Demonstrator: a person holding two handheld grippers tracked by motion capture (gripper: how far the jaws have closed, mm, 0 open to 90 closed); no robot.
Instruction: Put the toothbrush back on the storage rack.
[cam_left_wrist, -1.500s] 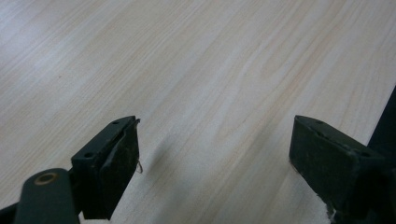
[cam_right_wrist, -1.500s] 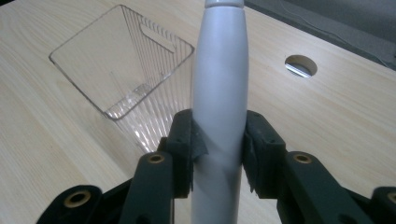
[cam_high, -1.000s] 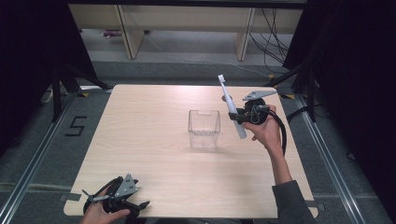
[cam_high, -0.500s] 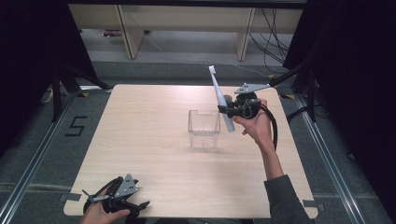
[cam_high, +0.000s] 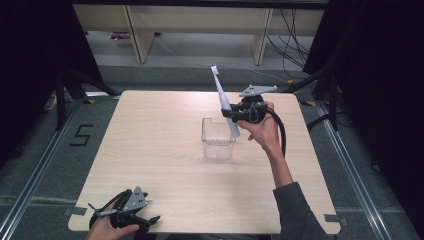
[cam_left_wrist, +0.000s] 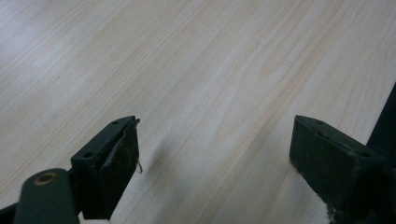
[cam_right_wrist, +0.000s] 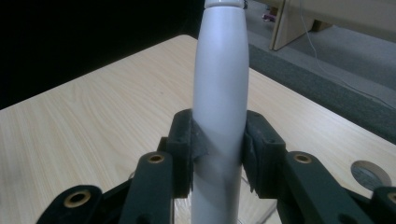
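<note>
**Right gripper clamping toothbrush above container; left gripper idle and open**

The right gripper (cam_high: 229, 113) is clamping the white handle of an electric toothbrush (cam_high: 223, 100), with both jaws pressing flat against its sides, as the right gripper view is showing (cam_right_wrist: 219, 140). The toothbrush (cam_right_wrist: 220, 84) is standing nearly upright, tilting slightly with its brush head uppermost and leaning toward the far left. Its lower end is hanging over the right rim of the clear plastic container (cam_high: 218, 145), which is sitting near the middle of the wooden table (cam_high: 150, 150). Whether the tip is touching the rim cannot be told.

The left gripper (cam_high: 150, 220) is resting at the near left edge of the table, held in the person's left hand (cam_high: 102, 229). In the left gripper view its jaws are standing wide apart (cam_left_wrist: 215, 163), holding nothing, with bare tabletop (cam_left_wrist: 210, 70) between them.

Against the frame half a second ago, the right gripper is sitting slightly nearer the container and lower, and the toothbrush's lower end is now overlapping the container's rim. The left gripper is remaining where it was.
</note>
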